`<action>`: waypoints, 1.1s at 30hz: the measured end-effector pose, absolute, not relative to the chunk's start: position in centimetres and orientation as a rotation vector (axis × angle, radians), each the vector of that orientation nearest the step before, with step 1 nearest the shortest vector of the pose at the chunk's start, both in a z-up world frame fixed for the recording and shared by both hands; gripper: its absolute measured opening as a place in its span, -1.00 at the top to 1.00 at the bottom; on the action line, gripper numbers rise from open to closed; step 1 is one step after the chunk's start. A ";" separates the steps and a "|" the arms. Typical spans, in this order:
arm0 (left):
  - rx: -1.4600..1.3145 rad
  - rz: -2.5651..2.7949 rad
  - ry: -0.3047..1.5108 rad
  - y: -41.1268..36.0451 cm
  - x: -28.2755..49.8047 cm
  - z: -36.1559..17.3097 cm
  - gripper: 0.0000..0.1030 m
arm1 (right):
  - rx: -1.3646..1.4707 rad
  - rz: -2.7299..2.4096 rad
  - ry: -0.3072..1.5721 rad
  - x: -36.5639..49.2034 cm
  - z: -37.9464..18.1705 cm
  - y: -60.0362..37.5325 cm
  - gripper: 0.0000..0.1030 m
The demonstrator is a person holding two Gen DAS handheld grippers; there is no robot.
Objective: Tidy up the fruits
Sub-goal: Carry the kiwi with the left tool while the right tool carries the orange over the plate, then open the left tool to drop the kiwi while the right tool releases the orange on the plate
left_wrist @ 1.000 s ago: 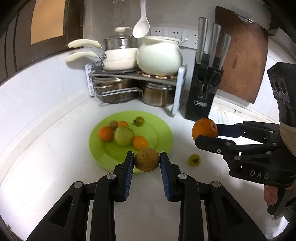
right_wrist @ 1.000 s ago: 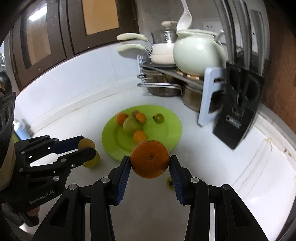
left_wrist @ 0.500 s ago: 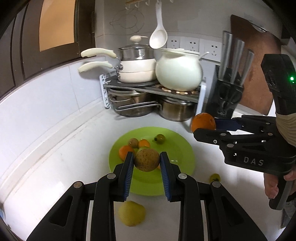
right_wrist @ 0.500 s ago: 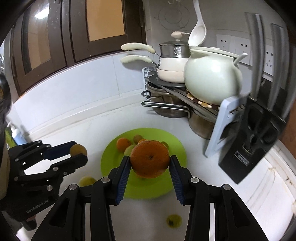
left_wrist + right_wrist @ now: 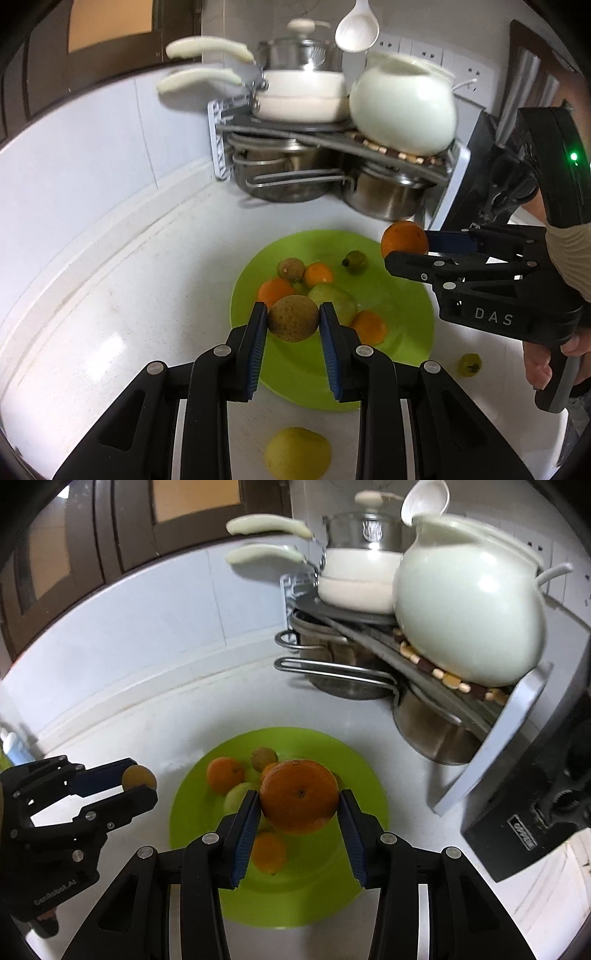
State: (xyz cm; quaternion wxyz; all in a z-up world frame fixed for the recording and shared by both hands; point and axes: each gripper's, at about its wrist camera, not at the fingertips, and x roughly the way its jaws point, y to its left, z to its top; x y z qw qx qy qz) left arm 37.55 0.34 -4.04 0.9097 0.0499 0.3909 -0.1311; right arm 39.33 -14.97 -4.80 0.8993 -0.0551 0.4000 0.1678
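While both my grippers hang over the green plate (image 5: 402, 354), which lies near the back corner of the counter (image 5: 110, 314), I am in the carrying step. My right gripper (image 5: 298, 801) is clenched on the big orange (image 5: 298, 800); my left gripper (image 5: 293, 320) grips the brown round fruit (image 5: 293, 318). I judge the next move is to lower each onto a bare part of the plate and release gently. A yellow fruit (image 5: 297, 452) and a small one (image 5: 470, 364) wait on the counter beside the plate.

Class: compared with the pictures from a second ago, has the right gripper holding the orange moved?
Yes. The right gripper, shut on the orange, has moved forward over the green plate, toward the pot rack.
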 end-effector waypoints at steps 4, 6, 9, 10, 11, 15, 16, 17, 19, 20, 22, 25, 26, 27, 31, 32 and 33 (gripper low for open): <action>0.101 -0.278 0.850 0.7 38.6 -5.0 0.44 | -0.105 0.342 0.870 40.6 -6.3 -14.8 0.15; 0.104 -0.280 0.866 0.7 38.9 -5.4 0.44 | -0.102 0.335 0.883 41.0 -6.9 -14.8 0.15; 0.114 -0.282 0.884 0.5 39.4 -5.9 0.44 | -0.093 0.328 0.903 41.4 -7.7 -14.9 0.15; 0.115 -0.282 0.888 0.5 39.5 -6.0 0.44 | -0.090 0.327 0.907 41.5 -8.0 -15.0 0.15; 0.115 -0.282 0.893 0.4 39.7 -6.1 0.44 | -0.091 0.326 0.909 41.6 -8.1 -14.9 0.14; 0.110 -0.282 0.906 0.3 40.1 -6.4 0.44 | -0.091 0.323 0.917 41.7 -8.6 -14.9 0.14; 0.107 -0.281 0.909 0.3 40.2 -6.5 0.44 | -0.090 0.321 0.917 41.7 -8.6 -14.9 0.14; 0.104 -0.279 0.912 0.4 40.3 -6.5 0.43 | -0.090 0.320 0.915 41.7 -8.7 -14.9 0.14; 0.095 -0.279 0.915 0.5 40.6 -6.5 0.41 | -0.096 0.319 0.918 41.8 -8.9 -14.8 0.14; 0.089 -0.279 0.915 0.5 40.6 -6.4 0.34 | -0.096 0.318 0.918 41.8 -8.9 -14.8 0.13; 0.082 -0.278 0.914 0.6 40.6 -6.4 0.26 | -0.096 0.317 0.910 41.6 -8.9 -14.9 0.07; 0.077 -0.272 0.909 0.8 40.3 -6.1 0.26 | -0.101 0.306 0.890 41.2 -8.5 -14.9 0.01; 0.074 -0.270 0.906 0.8 40.1 -5.9 0.25 | -0.099 0.308 0.885 41.0 -8.4 -14.9 0.01; 0.072 -0.269 0.903 0.9 39.9 -5.8 0.22 | -0.096 0.309 0.879 40.7 -8.2 -15.0 0.01; 0.066 -0.260 0.880 0.9 39.1 -5.0 0.18 | -0.096 0.315 0.858 39.6 -7.3 -15.0 0.01; 0.065 -0.260 0.875 1.0 38.9 -4.7 0.16 | -0.096 0.315 0.852 39.3 -7.1 -15.0 0.01; 0.064 -0.260 0.868 1.0 38.7 -4.5 0.15 | -0.095 0.315 0.845 39.0 -6.9 -15.1 0.01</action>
